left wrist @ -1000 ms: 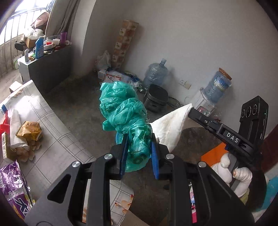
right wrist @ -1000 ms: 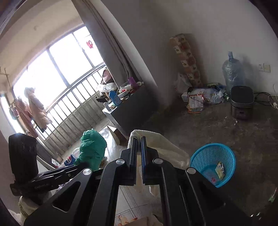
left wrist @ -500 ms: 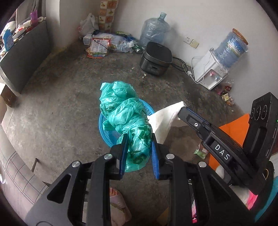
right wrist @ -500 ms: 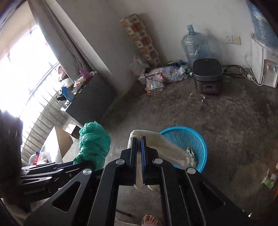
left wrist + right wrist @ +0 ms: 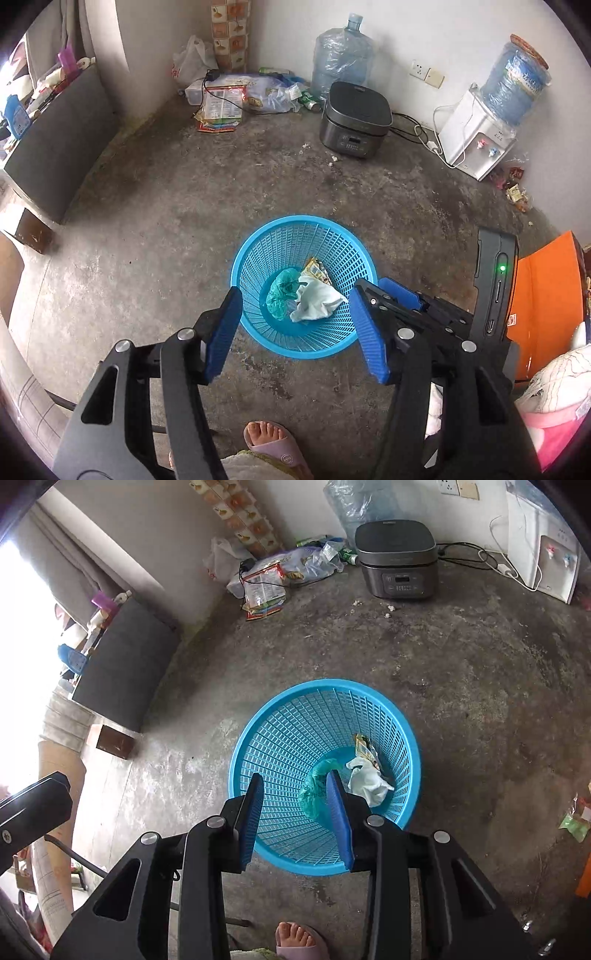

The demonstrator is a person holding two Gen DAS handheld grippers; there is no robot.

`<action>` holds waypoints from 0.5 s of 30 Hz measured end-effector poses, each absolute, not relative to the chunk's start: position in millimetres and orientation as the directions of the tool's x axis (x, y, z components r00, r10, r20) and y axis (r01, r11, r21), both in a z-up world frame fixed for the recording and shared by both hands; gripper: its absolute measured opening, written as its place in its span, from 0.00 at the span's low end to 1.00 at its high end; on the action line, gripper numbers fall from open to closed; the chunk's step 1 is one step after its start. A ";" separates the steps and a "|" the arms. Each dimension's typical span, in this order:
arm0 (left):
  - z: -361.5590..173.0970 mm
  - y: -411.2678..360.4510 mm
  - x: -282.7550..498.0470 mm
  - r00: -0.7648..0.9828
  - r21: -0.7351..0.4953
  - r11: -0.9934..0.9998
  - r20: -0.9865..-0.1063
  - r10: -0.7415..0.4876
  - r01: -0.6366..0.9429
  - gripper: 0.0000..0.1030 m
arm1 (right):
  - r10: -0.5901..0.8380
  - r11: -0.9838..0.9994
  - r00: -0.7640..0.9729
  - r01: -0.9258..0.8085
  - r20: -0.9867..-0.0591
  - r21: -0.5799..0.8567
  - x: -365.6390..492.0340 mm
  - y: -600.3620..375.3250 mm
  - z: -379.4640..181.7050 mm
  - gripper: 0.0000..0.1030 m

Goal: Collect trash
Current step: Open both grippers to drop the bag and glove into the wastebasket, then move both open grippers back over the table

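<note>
A blue mesh basket [image 5: 258, 254] [image 5: 288, 716] stands on the concrete floor. Inside lie a crumpled green plastic bag [image 5: 282, 295] [image 5: 314, 786], a white tissue [image 5: 314, 302] [image 5: 367, 781] and a snack wrapper [image 5: 316, 267] [image 5: 364, 747]. My left gripper [image 5: 297, 325] is open and empty above the basket's near rim. My right gripper [image 5: 295, 812] is open and empty, also above the basket; it shows at the right in the left wrist view [image 5: 400, 291].
A grey rice cooker [image 5: 354, 118] [image 5: 397, 565], water jugs [image 5: 340, 55], a water dispenser [image 5: 476, 136] and a pile of bags and packets [image 5: 240, 96] line the far wall. A dark cabinet [image 5: 55, 144] stands left. A slippered foot [image 5: 273, 439] is below the grippers.
Both grippers swung from the table over the basket and opened. The green bag and the white tissue dropped from them into the basket.
</note>
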State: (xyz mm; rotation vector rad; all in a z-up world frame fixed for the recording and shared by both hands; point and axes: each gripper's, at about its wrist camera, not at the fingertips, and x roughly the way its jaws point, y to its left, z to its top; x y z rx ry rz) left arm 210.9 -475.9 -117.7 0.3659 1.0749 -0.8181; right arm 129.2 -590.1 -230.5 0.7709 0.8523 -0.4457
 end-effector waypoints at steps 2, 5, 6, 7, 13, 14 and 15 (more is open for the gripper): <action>-96.2 -462.1 205.0 0.249 -0.136 0.660 -0.855 -0.455 0.739 0.60 | -0.074 0.654 0.626 0.618 -0.776 0.436 120.4 -585.7 -213.8 0.34; -55.6 -435.5 190.3 0.300 -0.162 0.661 -0.795 -0.527 0.733 0.70 | -0.122 0.675 0.679 0.592 -0.724 0.442 106.9 -570.2 -175.4 0.40; -41.7 -425.4 184.7 0.320 -0.167 0.658 -0.770 -0.552 0.734 0.73 | -0.142 0.687 0.697 0.580 -0.703 0.437 102.5 -562.6 -160.5 0.47; -27.3 -414.8 177.9 0.346 -0.166 0.659 -0.743 -0.572 0.733 0.79 | -0.163 0.702 0.715 0.568 -0.679 0.429 98.2 -554.3 -145.6 0.51; 46.8 -347.0 144.6 0.450 -0.178 0.674 -0.620 -0.642 0.717 0.87 | -0.273 0.807 0.785 0.502 -0.556 0.311 82.2 -491.7 -64.3 0.77; 58.0 -334.2 140.4 0.467 -0.184 0.679 -0.599 -0.651 0.711 0.88 | -0.290 0.823 0.796 0.490 -0.531 0.286 79.7 -479.7 -52.3 0.82; 66.9 -321.1 136.2 0.486 -0.185 0.687 -0.580 -0.654 0.703 0.88 | -0.311 0.835 0.806 0.485 -0.503 0.260 76.7 -467.5 -40.6 0.87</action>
